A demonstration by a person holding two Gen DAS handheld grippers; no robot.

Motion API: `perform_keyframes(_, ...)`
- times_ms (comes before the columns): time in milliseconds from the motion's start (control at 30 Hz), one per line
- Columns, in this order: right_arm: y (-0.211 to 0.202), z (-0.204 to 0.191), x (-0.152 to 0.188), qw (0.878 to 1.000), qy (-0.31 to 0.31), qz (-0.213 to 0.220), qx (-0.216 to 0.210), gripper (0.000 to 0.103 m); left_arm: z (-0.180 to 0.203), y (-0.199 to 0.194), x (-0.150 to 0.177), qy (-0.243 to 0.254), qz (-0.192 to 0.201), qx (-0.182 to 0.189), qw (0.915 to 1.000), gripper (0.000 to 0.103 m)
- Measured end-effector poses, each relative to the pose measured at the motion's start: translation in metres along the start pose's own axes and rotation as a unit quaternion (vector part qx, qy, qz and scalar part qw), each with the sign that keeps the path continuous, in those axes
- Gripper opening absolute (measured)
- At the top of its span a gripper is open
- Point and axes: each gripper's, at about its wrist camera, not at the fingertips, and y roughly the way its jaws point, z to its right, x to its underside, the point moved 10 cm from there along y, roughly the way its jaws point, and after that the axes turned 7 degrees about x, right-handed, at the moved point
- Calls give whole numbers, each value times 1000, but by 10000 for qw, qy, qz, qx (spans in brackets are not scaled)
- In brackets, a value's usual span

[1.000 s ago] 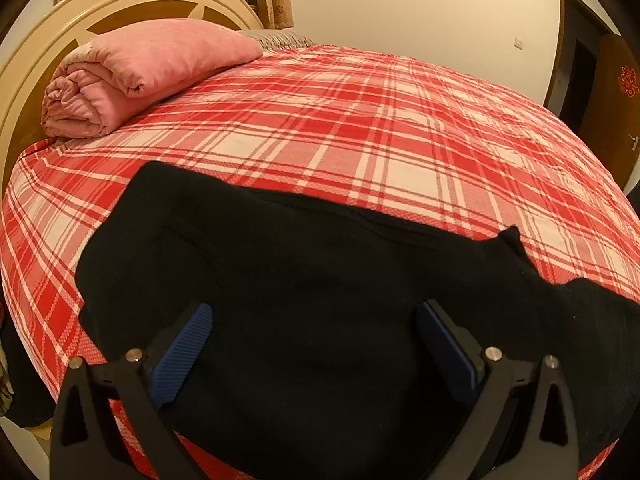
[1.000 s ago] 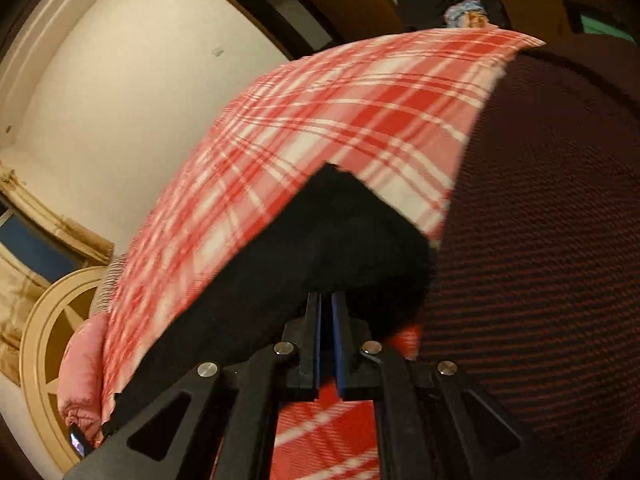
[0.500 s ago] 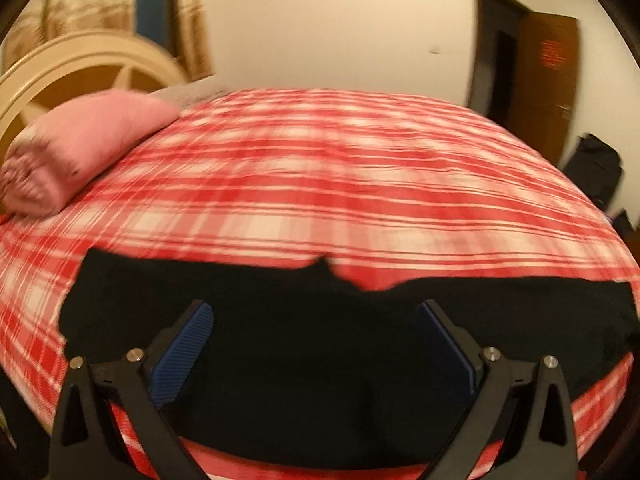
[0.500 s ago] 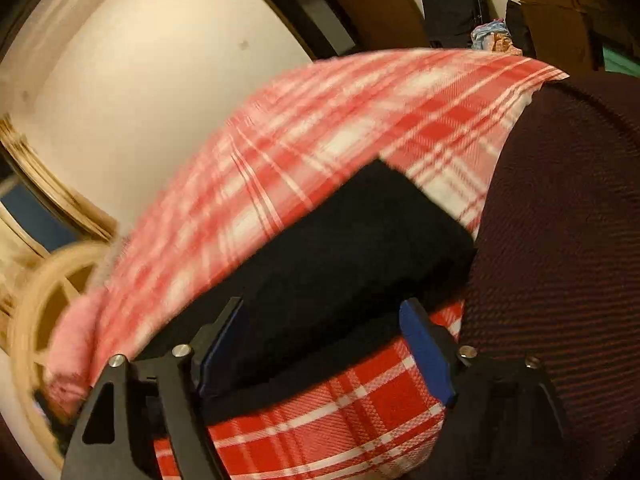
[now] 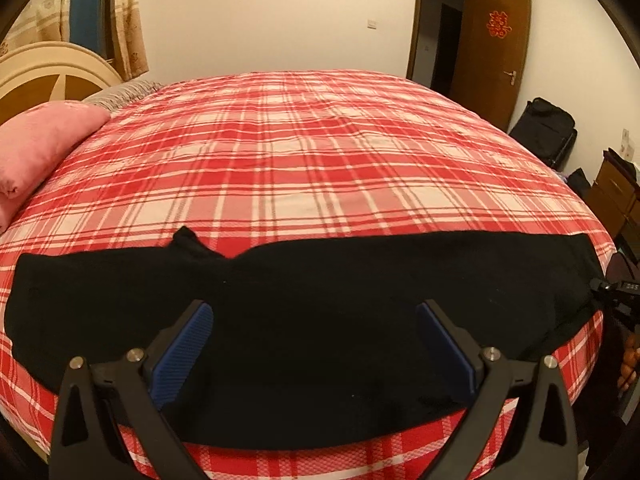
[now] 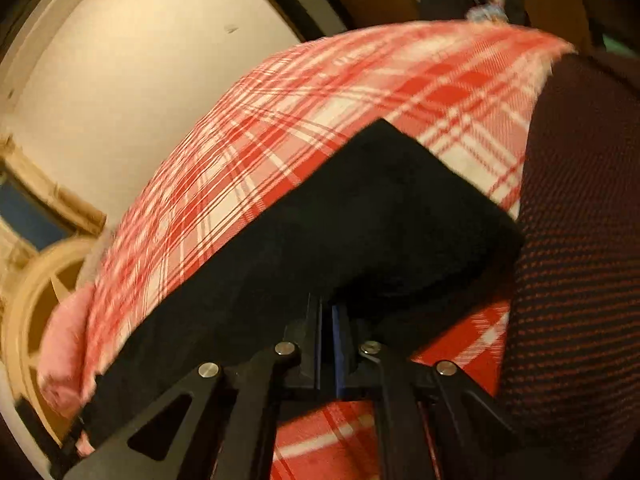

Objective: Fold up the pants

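Two grippers in play. Left frame: my left gripper point(image 5: 314, 350) hangs with jaws spread wide, empty, above the black pants point(image 5: 320, 300) lying across the lower part of the plaid bed point(image 5: 320, 160). Right frame: my right gripper point(image 6: 331, 320) is clenched on the pants' near edge at lower centre.

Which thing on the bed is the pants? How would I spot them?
Find the big bed with the red and white checked sheet. Along its near edge, stretched sideways below the open left claw, lie the pants. They are plain black and flat, with one small corner poking up, unlike the puffy pink blanket near the headboard.
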Motion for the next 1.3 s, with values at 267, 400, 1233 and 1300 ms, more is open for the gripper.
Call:
perform_keyframes(267,-6,17,3,9987,-253,-220,385,4,16,2,-2,213,-36,132,9997,103)
perform_keyframes(400,12,13,7,9972,-480,-235,529,6,27,8,4,273,-114,239,9993,103)
perform_keyframes(1233,-4,30,-34,9673,-2055,-126,1480,22,62,38,45,724,-659,179,9950,103)
perform_keyframes(1300,0,35,-35,9619,-2133,-94,1709,22,62,38,45,694,-668,174,9952,103)
